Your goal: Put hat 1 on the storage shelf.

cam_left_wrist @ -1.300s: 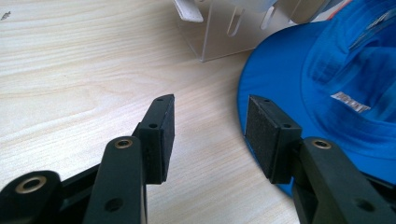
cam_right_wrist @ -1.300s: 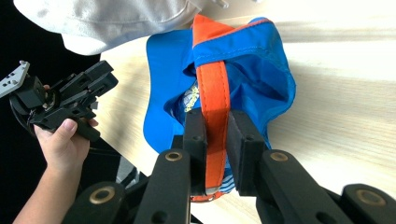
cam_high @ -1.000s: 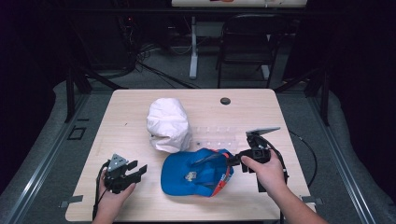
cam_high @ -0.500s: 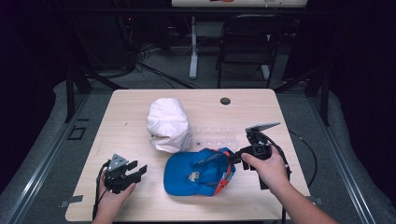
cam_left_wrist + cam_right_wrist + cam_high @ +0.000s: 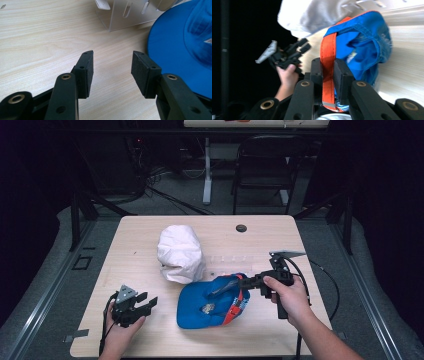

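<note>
Our right gripper (image 5: 328, 75), clamped on the blue cap's (image 5: 212, 302) orange strap (image 5: 327, 72), has dragged it right; our left gripper (image 5: 112, 72) idles open.

Left tool (image 5: 145, 304) gapes wide; right tool (image 5: 243, 281) is clamped tight.

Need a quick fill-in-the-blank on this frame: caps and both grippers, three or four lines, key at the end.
1. The right gripper is shut on the blue cap's ____ band.
2. The left gripper has its jaws ____, with nothing between them.
3. Behind the blue cap, farther from the person, lies a ____ cap.
4. The caps rest on a ____ table.

Missing words: orange; open; white; wooden
</note>
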